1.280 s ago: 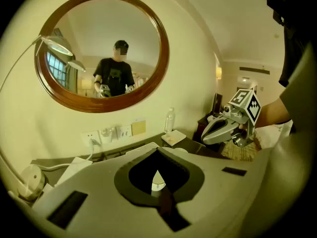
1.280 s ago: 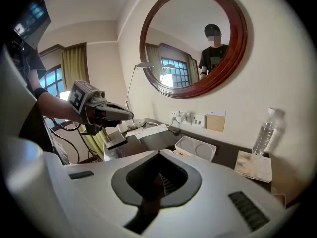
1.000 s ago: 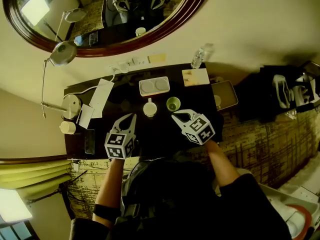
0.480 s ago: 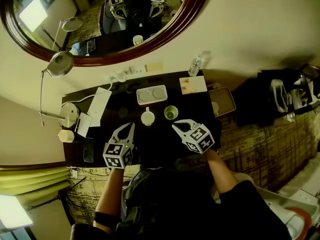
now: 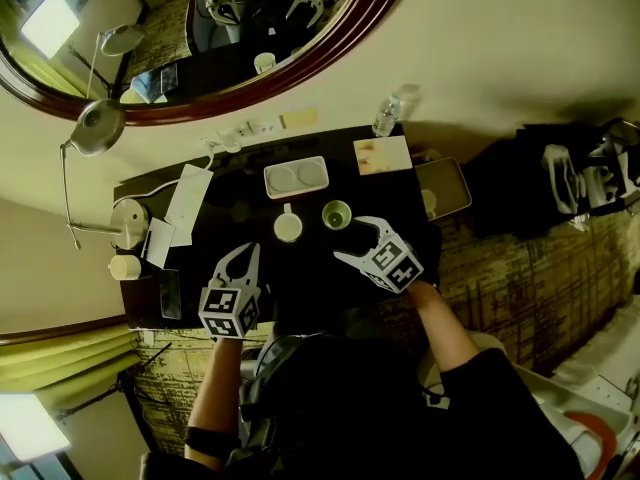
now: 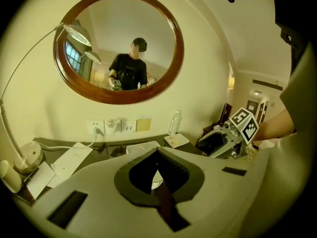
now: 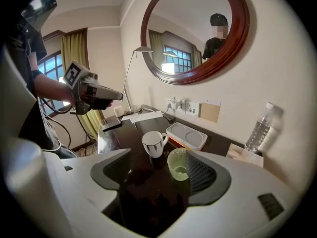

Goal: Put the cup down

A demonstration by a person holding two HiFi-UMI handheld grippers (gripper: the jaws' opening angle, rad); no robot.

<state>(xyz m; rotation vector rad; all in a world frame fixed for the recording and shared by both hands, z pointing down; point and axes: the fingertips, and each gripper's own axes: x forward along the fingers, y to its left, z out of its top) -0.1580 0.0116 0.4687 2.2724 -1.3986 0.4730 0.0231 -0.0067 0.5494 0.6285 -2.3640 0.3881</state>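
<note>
while the right gripper (image 5: 352, 240) is being held slack, its jaws having just been opening, the green cup (image 5: 337, 214) is being left upright on the table (image 5: 300, 273), between the tips by the right-hand jaw; the farther left gripper (image 5: 243, 252) is being held clenched, empty.

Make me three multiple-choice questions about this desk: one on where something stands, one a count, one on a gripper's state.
1. In the head view, where does the white mug stand from the green cup?
A. To its left
B. To its right
C. Inside it

2. How many round hollows does the white tray have?
A. One
B. Two
C. Four

3. What state is the left gripper in?
A. Shut and empty
B. Wide open
C. Closed on the white mug

Answers:
1 A: the mug sits left of the cup, apart from it.
2 B: two hollows lie side by side.
3 A: its jaws meet with nothing between them.
</note>
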